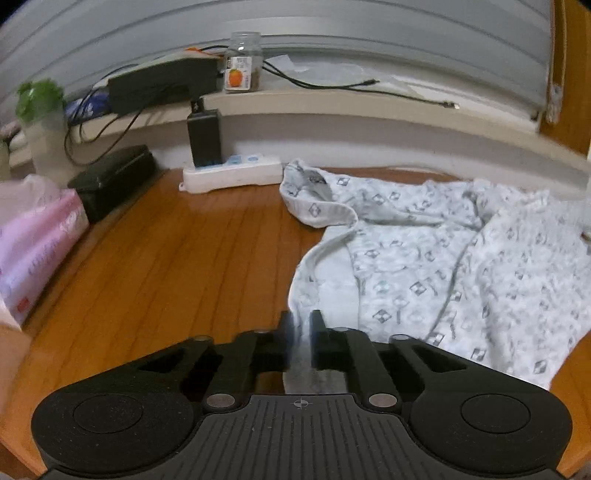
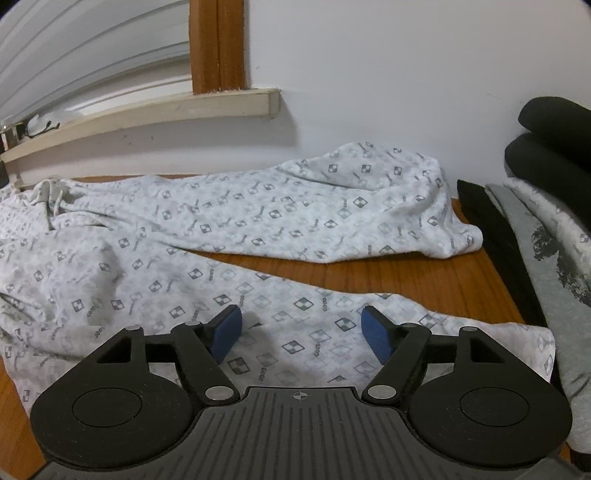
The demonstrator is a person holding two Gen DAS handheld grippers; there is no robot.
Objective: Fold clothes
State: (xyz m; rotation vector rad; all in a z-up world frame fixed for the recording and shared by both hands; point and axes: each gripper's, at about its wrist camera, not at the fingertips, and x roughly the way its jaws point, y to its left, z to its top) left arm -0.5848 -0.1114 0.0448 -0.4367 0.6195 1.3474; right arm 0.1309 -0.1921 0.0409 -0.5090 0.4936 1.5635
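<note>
Wooden table [image 2: 406,275]: bears patterned trousers [image 2: 229,229], print reading "GOOD", legs running lengthwise toward the right edge, waistband at left. Left gripper [image 1: 303,325]: clamped on the trousers' hem edge. Right gripper [image 2: 301,330]: jaws apart above a leg. Jar [image 1: 243,62], orange-fruit label, writing illegible.

A wooden table [image 1: 166,258] ran to a pale wall [image 2: 388,74]. At twelve o'clock a cream sill [image 1: 332,99] sat under grey blinds [image 1: 332,22], with a brown window frame [image 2: 216,44] at one o'clock. Light was dim and even.
</note>
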